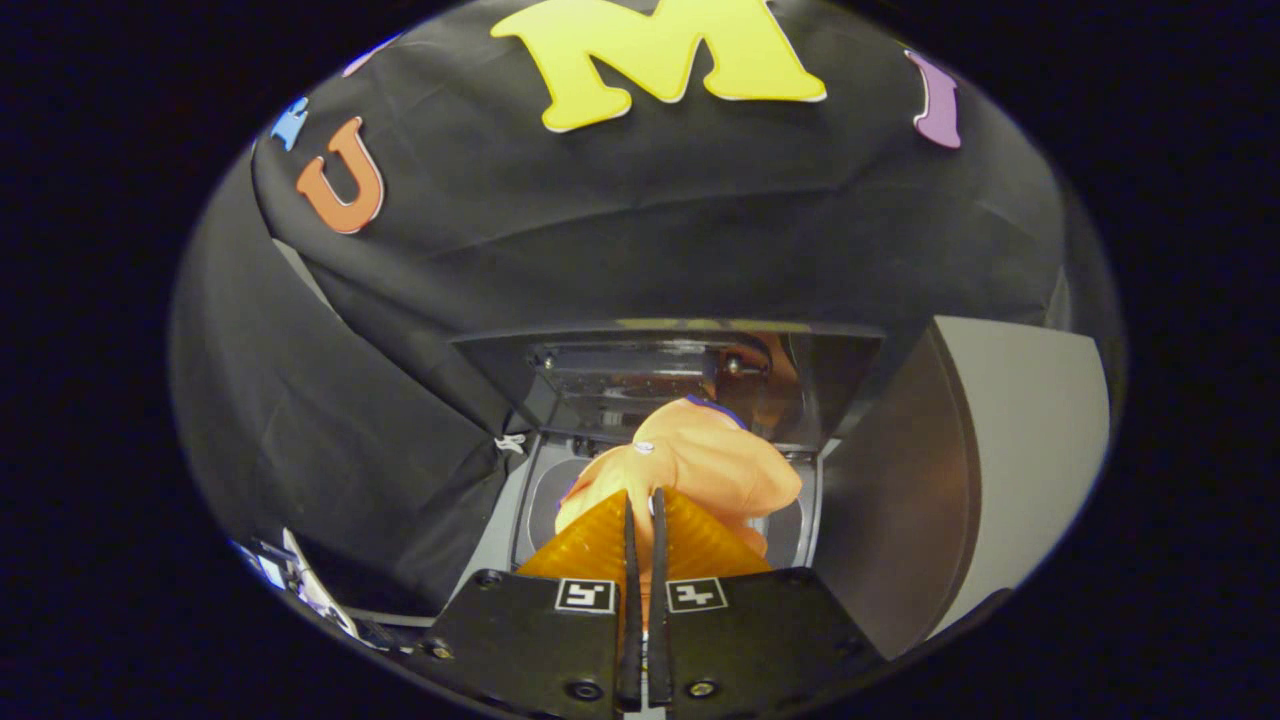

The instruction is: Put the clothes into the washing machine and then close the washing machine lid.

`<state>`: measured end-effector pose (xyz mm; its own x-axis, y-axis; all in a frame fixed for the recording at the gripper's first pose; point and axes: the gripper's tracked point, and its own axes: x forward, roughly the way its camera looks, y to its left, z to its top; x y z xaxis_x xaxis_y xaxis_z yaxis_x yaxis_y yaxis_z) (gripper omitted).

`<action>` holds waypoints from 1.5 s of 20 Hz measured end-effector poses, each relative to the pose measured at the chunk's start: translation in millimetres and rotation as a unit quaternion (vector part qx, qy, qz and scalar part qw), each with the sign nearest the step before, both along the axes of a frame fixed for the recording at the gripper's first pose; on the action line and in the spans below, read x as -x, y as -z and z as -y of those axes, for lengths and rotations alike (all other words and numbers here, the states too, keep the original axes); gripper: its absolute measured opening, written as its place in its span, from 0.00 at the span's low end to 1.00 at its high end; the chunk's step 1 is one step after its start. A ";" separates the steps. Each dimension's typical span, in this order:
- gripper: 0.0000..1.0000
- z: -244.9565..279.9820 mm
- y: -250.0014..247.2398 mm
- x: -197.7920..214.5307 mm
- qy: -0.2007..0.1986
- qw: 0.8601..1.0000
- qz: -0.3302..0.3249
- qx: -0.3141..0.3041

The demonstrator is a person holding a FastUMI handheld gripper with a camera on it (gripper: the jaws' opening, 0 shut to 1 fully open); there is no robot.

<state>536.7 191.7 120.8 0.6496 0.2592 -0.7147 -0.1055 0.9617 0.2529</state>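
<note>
Behind everything, the black cloth wall drapes across the back of the booth and folds down along the left side; its lower left fold hangs against the left edge of the washing machine; to the right stands a grey panel with a curved darker face, close beside the machine and taller than its opening.

Washing machine: top-loading, seen from above and in front; grey top surface frames a rounded tub opening; lid raised upright at the back, dark and glossy, reflecting the orange garment; lid stands directly beyond the fingers.

Clothes: one bunched orange garment with a thin dark-blue trim at its top edge and a small pale spot on the near side; it hangs over the tub opening, in front of the raised lid, and hides most of the tub interior.

Gripper: fingers nearly together, clenched on the lower near edge of the orange garment, cloth pinched in the narrow slot between them; garment bulges up and ahead of the fingertips.

Small clutter at the lower left beside the machine, white and blue, too blurred to identify.
</note>
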 end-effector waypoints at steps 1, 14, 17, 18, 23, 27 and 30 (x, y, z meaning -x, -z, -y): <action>0.06 -0.8 9.4 -2.5 0.003 1.000 -0.001 0.003; 0.06 -24.9 120.1 -22.3 0.032 0.999 -0.017 -0.015; 0.06 -29.7 149.5 -24.3 0.026 0.999 -0.024 -0.002; 0.06 -31.4 157.1 -23.9 0.022 0.999 -0.025 0.002; 0.06 -40.5 194.9 -21.5 0.019 0.999 -0.039 0.011; 0.06 -43.6 213.4 -22.3 0.024 0.998 -0.049 0.014; 0.05 -43.0 219.2 -20.8 0.012 0.998 -0.046 0.035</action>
<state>557.5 234.7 -98.3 0.5860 0.1921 -0.7872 -0.0626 0.9793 0.1924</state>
